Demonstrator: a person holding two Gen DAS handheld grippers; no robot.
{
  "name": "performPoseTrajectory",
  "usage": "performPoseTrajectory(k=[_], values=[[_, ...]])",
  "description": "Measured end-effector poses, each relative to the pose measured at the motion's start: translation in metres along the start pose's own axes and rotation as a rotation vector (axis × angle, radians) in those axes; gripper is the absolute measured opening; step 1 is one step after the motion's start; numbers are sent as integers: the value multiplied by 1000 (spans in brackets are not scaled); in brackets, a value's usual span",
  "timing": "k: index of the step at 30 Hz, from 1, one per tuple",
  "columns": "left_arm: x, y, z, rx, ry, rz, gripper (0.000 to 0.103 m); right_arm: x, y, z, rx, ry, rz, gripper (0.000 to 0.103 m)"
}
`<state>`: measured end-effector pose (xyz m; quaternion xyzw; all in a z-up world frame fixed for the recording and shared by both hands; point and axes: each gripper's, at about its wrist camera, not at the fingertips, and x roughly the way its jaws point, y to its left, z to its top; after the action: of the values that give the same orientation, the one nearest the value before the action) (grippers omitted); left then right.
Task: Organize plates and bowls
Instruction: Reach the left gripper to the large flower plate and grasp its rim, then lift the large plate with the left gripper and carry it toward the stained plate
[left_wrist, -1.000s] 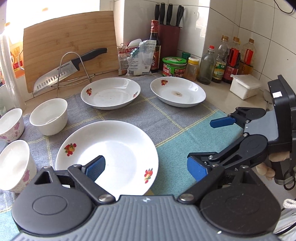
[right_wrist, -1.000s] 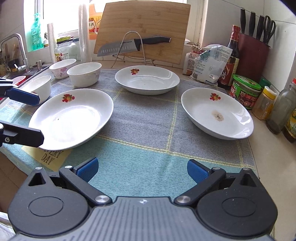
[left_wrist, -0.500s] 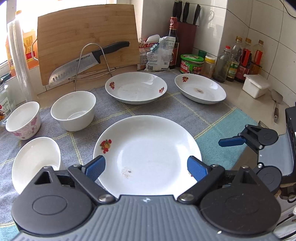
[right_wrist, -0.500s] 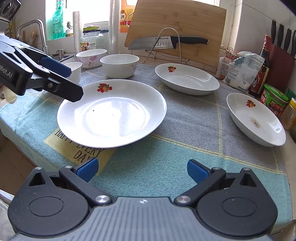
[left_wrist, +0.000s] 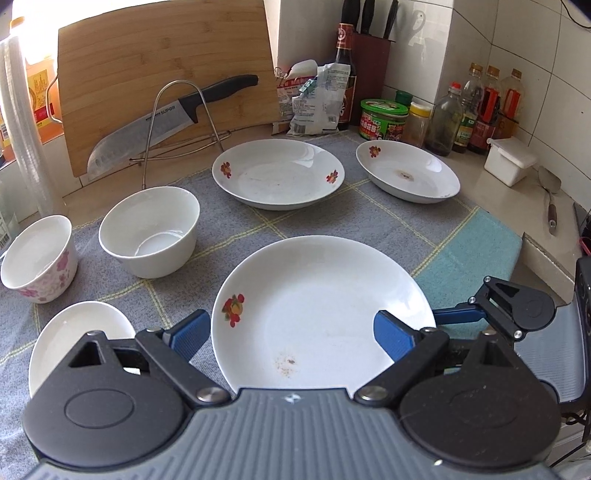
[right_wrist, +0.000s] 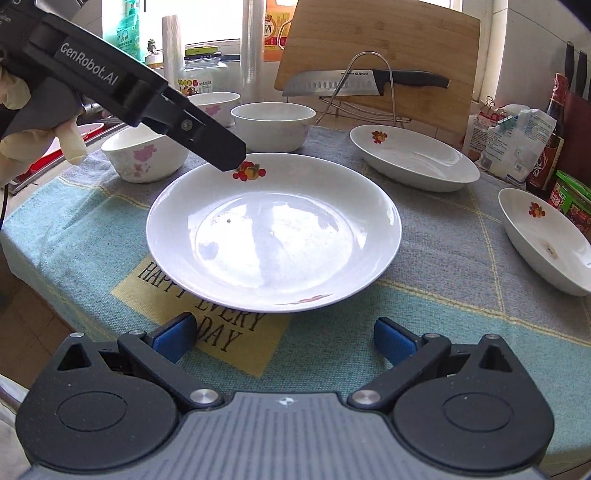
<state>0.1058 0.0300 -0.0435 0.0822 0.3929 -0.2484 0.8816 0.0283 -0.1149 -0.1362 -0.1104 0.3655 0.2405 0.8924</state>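
Observation:
A large white plate (left_wrist: 321, 314) with a red fruit print lies on the cloth near the counter's front edge. My left gripper (left_wrist: 291, 334) hovers over its near rim, open, with the blue pads wider than the plate and touching nothing. My right gripper (right_wrist: 284, 339) is open just short of the same plate (right_wrist: 273, 232), over the yellow patch of cloth. A black finger (right_wrist: 207, 136) of the left gripper reaches over the plate's far left rim. Two deeper plates (left_wrist: 277, 177) (left_wrist: 406, 173) sit behind. A plain white bowl (left_wrist: 147, 232), a floral bowl (left_wrist: 37, 258) and a third bowl (left_wrist: 74, 336) stand at the left.
A bamboo cutting board (left_wrist: 166, 85) leans at the back, with a knife (left_wrist: 166, 122) on a wire rack in front of it. Bottles (left_wrist: 476, 110), a green-lidded jar (left_wrist: 384, 120), a knife block (left_wrist: 369, 55) and a white box (left_wrist: 509, 166) line the back right. The counter edge (right_wrist: 22, 258) drops off at the left.
Both views have swung left and closer, so the near plate now sits centred ahead of each gripper. The left gripper has come in over the plate's rim. Both jaws stayed open.

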Motion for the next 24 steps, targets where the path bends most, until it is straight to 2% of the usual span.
performPoseTrajectory(k=[8, 17, 24], values=[[21, 15, 17, 3, 59, 6, 95, 10, 0, 6, -17, -33, 32, 103], [53, 33, 36, -40, 159, -72, 94, 13, 2, 4, -18, -70, 32, 103], [80, 39, 48, -21, 257, -108, 94, 14, 1, 5, -30, -69, 44, 103]])
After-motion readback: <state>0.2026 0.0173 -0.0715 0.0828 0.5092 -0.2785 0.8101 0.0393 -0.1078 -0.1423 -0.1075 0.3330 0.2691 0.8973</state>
